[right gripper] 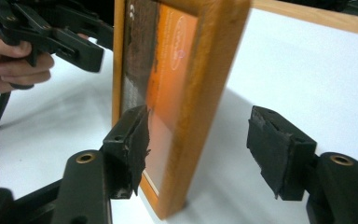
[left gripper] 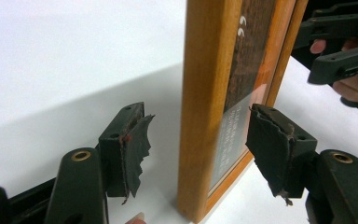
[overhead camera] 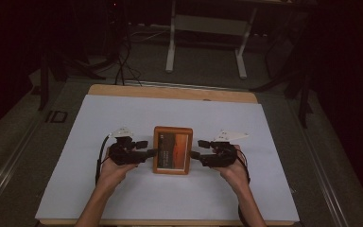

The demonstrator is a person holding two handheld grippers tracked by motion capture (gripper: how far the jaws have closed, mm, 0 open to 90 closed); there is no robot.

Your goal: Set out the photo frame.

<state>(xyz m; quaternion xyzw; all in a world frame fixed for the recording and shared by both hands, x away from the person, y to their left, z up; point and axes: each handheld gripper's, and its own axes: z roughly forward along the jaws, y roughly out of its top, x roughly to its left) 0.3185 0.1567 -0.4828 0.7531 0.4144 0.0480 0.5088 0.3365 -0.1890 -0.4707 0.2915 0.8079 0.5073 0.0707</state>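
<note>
- The table (overhead camera: 123,91) carries a white sheet (overhead camera: 123,118) that covers nearly all of its top; a strip of wood shows along the far edge.
- A wooden picture frame (overhead camera: 172,150) stands near the middle of the sheet, seen from above as an upright rectangle with an orange and brown picture behind its glass. In the left gripper view the frame (left gripper: 205,107) rises on its bottom edge from the white surface, slightly tilted.
- Both forearms come in from the bottom of the high view and spread outward, each hand wrapped around the body of its tool, wrists roughly level with the table.
- The left hand (overhead camera: 116,166) holds the left gripper (overhead camera: 152,152) pointing inward at the frame's left side. Its jaws straddle that side rail with a clear gap on each side; the torn pads (left gripper: 137,144) press on nothing, so the claw stands apart and holds nothing.
- The right hand (overhead camera: 231,166) holds the right gripper (overhead camera: 194,153) pointing inward at the frame's right side, mirroring the other. In the right gripper view the frame (right gripper: 200,107) stands between the jaws; the pad (right gripper: 137,144) on the glass side is close to the glass, the other well clear, so this claw is also spread and grips nothing.
</note>
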